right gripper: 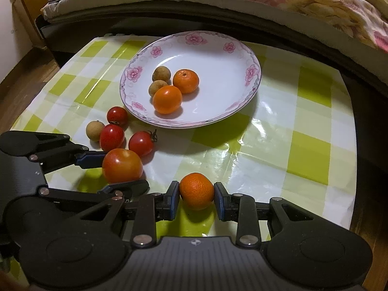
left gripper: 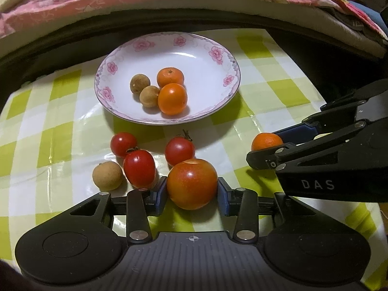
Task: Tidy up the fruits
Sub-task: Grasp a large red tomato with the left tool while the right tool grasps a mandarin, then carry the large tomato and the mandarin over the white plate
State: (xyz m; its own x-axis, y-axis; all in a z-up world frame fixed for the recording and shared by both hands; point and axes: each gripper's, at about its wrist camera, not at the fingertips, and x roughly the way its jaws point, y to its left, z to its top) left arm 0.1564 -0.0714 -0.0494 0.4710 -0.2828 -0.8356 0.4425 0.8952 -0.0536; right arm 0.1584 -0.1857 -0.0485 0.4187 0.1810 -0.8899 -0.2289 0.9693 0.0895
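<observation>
Clamping the big tomato left and the mandarin right, lower frame, we risk bruising or slipping.

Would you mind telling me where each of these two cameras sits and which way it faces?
Left wrist: on the left gripper, facing the plate; own fingers flank a large tomato; the right gripper enters from the right.
Right wrist: on the right gripper, facing the same plate; own fingers flank a mandarin; the left gripper enters from the left.
Shared: plate, both fruits, checked tablecloth.
</observation>
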